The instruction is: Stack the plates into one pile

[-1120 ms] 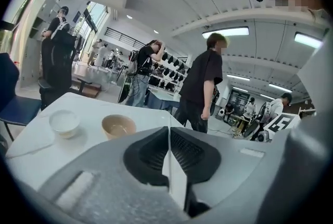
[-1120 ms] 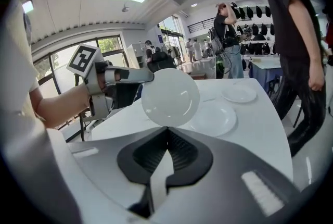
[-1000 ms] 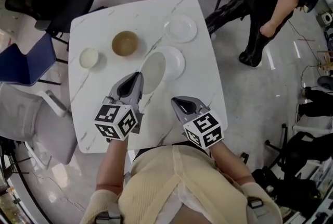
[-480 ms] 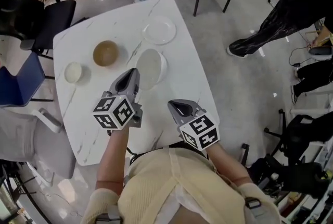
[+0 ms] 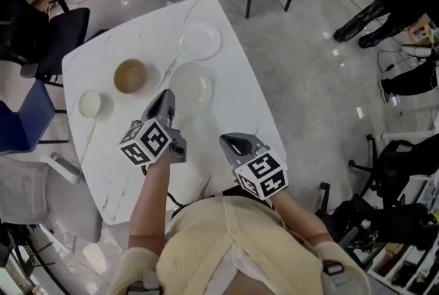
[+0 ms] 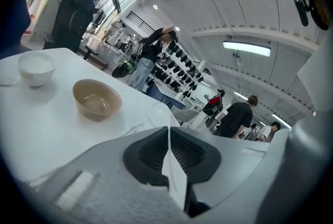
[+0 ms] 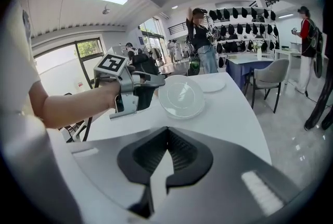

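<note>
Lying at frame centre on the white table point(image 5: 233, 81), the plate stack point(image 5: 190, 86) was gripped at its lower-left rim by the left gripper point(image 5: 166, 96). A single plate point(image 5: 199, 40) was seen just above it, apart. The right gripper point(image 5: 225, 141) was clenched empty at lower centre.

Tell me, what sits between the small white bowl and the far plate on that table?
The brown bowl sits between the small white bowl and the far plate. The head view shows this most clearly.
</note>
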